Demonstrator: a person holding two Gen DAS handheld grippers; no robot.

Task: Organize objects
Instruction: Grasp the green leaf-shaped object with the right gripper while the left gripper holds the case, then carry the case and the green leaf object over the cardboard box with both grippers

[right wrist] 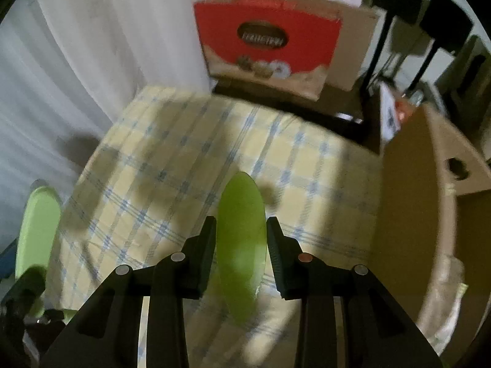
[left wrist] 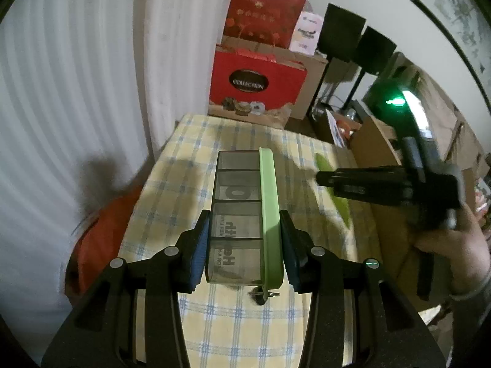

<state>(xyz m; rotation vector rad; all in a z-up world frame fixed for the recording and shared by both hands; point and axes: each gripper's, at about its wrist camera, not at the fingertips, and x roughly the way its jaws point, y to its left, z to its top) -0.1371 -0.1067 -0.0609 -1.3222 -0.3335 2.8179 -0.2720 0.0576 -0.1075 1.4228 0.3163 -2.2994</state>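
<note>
A long grey compartment box with a light green lid [left wrist: 244, 217] stands on its side between my left gripper's [left wrist: 244, 245] blue pads, which press on both of its sides; it is held just above the checked tablecloth [left wrist: 214, 322]. Its green edge also shows at the left of the right wrist view [right wrist: 36, 239]. A flat, long green piece [right wrist: 241, 245] lies on the cloth between the fingers of my right gripper [right wrist: 241, 251], which is open around it with gaps on both sides. The right gripper [left wrist: 325, 178] shows over that green piece [left wrist: 337, 196] in the left wrist view.
A small dark key-like item [left wrist: 260, 296] lies on the cloth under the box. A cardboard box [right wrist: 435, 214] stands at the table's right edge. Red gift bags [left wrist: 257, 82] and black stands [left wrist: 353, 40] are behind the table. White curtain [left wrist: 76, 92] on the left.
</note>
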